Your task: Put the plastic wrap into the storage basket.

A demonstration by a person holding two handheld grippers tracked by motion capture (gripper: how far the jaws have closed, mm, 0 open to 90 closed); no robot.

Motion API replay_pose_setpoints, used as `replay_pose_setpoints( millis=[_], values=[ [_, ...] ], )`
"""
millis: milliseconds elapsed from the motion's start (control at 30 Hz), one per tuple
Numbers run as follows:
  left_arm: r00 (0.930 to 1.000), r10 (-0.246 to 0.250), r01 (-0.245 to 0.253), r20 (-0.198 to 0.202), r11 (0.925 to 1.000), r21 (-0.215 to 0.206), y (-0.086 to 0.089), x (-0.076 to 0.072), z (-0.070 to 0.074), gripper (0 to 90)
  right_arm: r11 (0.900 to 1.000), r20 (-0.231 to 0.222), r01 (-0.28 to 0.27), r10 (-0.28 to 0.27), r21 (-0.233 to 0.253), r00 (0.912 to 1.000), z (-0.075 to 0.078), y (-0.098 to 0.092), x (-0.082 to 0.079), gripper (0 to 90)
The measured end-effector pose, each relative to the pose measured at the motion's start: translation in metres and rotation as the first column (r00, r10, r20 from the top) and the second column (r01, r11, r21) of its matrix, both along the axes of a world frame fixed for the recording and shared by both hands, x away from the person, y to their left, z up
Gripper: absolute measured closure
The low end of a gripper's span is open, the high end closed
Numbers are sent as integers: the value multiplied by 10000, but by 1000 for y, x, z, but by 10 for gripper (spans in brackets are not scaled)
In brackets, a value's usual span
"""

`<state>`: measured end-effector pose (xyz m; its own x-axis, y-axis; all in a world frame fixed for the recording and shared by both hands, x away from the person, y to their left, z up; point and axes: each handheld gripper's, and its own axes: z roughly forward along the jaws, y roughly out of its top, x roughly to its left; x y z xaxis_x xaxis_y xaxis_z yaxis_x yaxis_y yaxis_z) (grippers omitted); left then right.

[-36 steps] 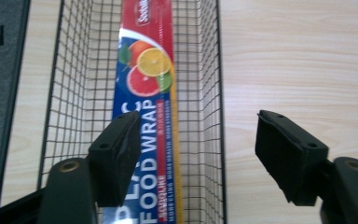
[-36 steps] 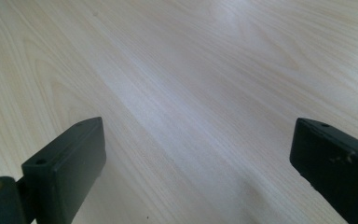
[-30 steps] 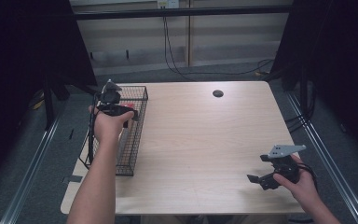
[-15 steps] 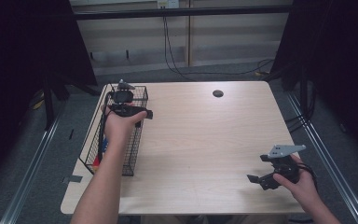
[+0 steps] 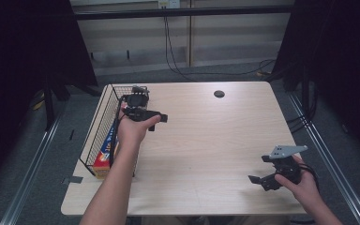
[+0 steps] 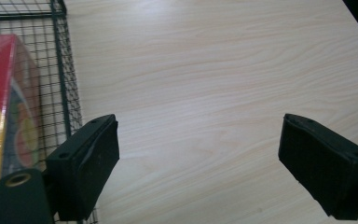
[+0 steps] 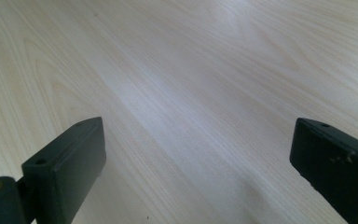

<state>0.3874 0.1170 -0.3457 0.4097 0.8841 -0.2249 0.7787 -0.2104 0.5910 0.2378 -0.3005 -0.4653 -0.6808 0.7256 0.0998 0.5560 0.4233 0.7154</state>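
Note:
A black wire basket (image 5: pixel 104 123) stands along the table's left edge and holds a colourful box (image 5: pixel 107 151), red and yellow with fruit pictures (image 6: pixel 2 112). My left gripper (image 5: pixel 157 123) hovers just right of the basket's far end, jaws wide open over bare wood (image 6: pixel 198 172), with the basket wall (image 6: pixel 65 93) at the left of its view. My right gripper (image 5: pixel 262 176) rests low near the table's front right corner, open, with nothing between its jaws (image 7: pixel 198 177).
The light wooden table (image 5: pixel 206 140) has a round cable hole (image 5: pixel 219 93) at the back centre. Dark curtains flank both sides and cables hang behind the far edge.
My left gripper has come away from over the basket, moving right and toward the table's middle. The right gripper has stayed put.

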Motion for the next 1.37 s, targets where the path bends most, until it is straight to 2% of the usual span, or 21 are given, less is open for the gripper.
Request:
replay_pose_setpoints(
  millis=[333,700,833,933,1267,1367],
  values=[
    [9996,-263,265,72,9992,-305,-16,-7,-11,112,10000,-20,-29,29,23,10000,0,0,-1,34],
    [9985,-516,522,176,9980,-352,-25,-15,-24,115,9999,-39,-106,106,-59,9999,-1,2,0,34],
    [9980,-617,621,138,9974,-369,-29,-18,-33,115,9999,-21,-108,108,-47,9999,-1,2,0,34],
    [9971,-727,732,202,9971,-204,-34,-21,-39,116,9999,-44,-100,100,-56,9999,-1,2,-1,34],
    [9929,-1184,1188,102,9920,-423,-41,-30,-62,114,9999,-45,-22,22,-139,10000,-2,0,0,32],
    [9899,-1408,1412,162,9897,-231,-45,-37,-70,107,9998,-113,-12,10,-190,9999,-4,0,0,28]
  ],
)
